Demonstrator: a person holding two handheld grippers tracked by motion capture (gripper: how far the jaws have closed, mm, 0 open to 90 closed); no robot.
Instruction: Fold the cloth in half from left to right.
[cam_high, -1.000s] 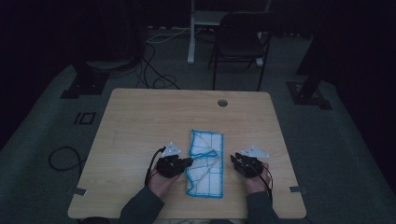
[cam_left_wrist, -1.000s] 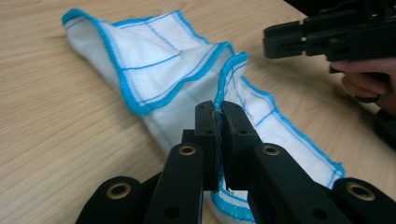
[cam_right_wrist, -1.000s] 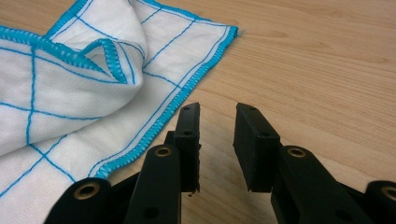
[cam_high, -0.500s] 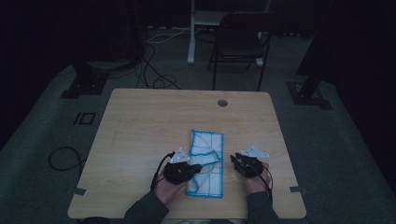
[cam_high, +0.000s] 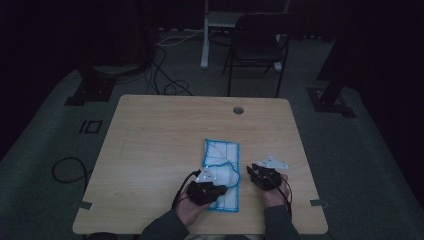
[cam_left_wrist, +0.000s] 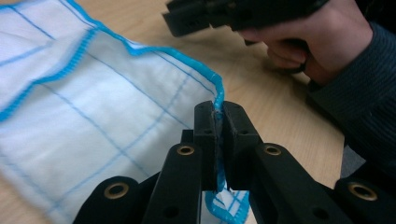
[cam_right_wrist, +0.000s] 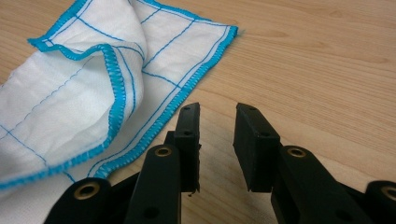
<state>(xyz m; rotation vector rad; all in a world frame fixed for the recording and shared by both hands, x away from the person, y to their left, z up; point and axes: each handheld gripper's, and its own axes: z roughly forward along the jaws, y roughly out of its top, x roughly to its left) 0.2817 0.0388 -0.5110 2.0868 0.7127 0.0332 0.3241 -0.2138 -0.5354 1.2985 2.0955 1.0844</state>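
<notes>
A white cloth (cam_high: 222, 159) with blue stitched edges and thin blue grid lines lies on the wooden table (cam_high: 160, 140), near its front edge. My left gripper (cam_high: 219, 191) is over the cloth's near part, with part of the cloth folded over beside it. In the left gripper view, the left gripper (cam_left_wrist: 218, 116) is shut on the cloth's (cam_left_wrist: 93, 93) blue hem. My right gripper (cam_high: 252, 173) rests just right of the cloth. Seen close up, this right gripper (cam_right_wrist: 217, 122) is open over bare wood, with the cloth (cam_right_wrist: 70, 84) to its left.
A round cable hole (cam_high: 238, 110) sits near the table's far edge. Behind the table stands a dark chair (cam_high: 257, 45). Cables (cam_high: 67, 167) lie on the grey floor at left. Dark stand bases (cam_high: 92, 90) flank the table.
My left gripper has moved right and toward the front edge, drawing the cloth's left edge over the cloth. The right gripper has stayed put.
</notes>
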